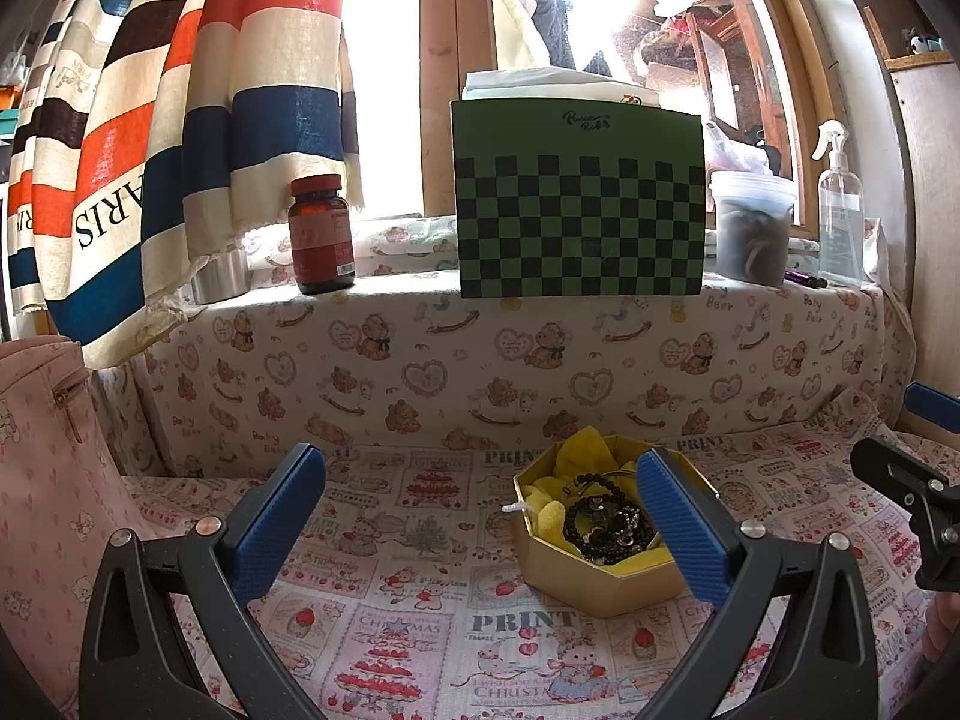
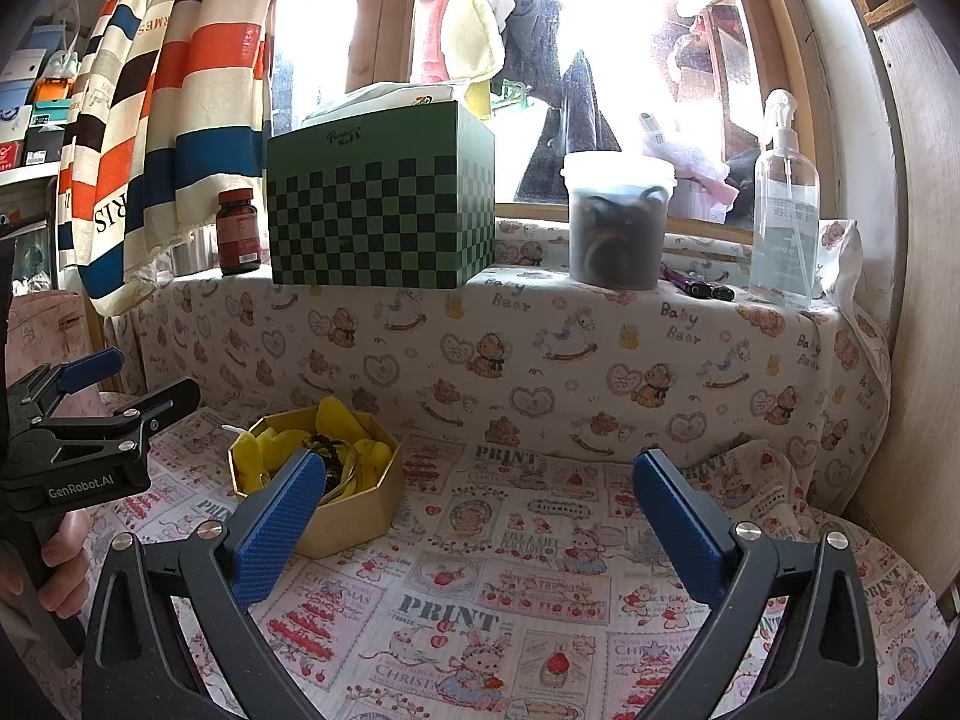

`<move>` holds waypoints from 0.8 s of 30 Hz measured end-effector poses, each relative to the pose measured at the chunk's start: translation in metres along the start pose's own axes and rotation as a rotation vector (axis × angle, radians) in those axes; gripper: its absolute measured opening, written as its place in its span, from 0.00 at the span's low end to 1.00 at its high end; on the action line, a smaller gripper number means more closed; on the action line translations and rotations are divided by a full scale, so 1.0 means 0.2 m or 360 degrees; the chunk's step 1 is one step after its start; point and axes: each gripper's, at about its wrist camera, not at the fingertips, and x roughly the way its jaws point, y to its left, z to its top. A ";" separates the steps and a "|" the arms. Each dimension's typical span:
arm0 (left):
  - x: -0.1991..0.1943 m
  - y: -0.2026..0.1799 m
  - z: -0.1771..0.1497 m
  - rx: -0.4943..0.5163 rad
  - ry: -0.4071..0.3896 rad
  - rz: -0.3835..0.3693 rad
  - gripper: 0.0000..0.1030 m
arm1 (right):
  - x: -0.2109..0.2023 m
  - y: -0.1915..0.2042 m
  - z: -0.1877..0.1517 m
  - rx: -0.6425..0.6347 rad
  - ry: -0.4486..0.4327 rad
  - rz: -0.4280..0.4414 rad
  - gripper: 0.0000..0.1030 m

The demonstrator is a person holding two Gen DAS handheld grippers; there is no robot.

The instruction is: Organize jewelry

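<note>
A gold hexagonal box (image 1: 594, 582) (image 2: 354, 516) lined with yellow cloth sits on the printed tablecloth. Dark bead bracelets (image 1: 606, 525) and a thin bangle lie coiled inside it; in the right wrist view the bracelets (image 2: 333, 462) are partly hidden by a finger. My left gripper (image 1: 480, 516) is open and empty, its right finger just in front of the box. My right gripper (image 2: 480, 519) is open and empty, the box by its left finger. The left gripper (image 2: 129, 396) also shows at the left edge of the right wrist view, held by a hand.
A ledge behind holds a green checkered box (image 1: 579, 204), a brown pill bottle (image 1: 321, 234), a lidded tub (image 1: 753, 228) and a clear spray bottle (image 1: 840, 210). A striped curtain (image 1: 180, 120) hangs at the left. A pink bag (image 1: 48, 450) stands at the left.
</note>
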 end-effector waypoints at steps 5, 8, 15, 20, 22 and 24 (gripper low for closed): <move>0.02 0.01 -0.01 -0.0016 0.0024 0.0012 1.00 | 0.00 0.00 -0.01 -0.0009 0.0010 0.0003 1.00; 0.02 0.01 -0.01 -0.0031 0.0037 0.0017 1.00 | 0.01 0.00 -0.01 -0.0003 0.0008 0.0003 1.00; 0.03 0.02 -0.01 -0.0042 0.0060 0.0013 1.00 | 0.01 0.00 -0.01 -0.0005 0.0013 0.0007 1.00; 0.04 0.02 -0.01 -0.0050 0.0073 0.0012 1.00 | 0.01 0.00 -0.03 -0.0007 0.0022 0.0006 1.00; 0.04 0.03 -0.01 -0.0061 0.0082 0.0012 1.00 | 0.01 0.00 -0.02 -0.0008 0.0023 0.0009 1.00; 0.05 0.04 -0.01 -0.0071 0.0092 0.0010 1.00 | 0.01 0.00 -0.02 -0.0008 0.0024 0.0010 1.00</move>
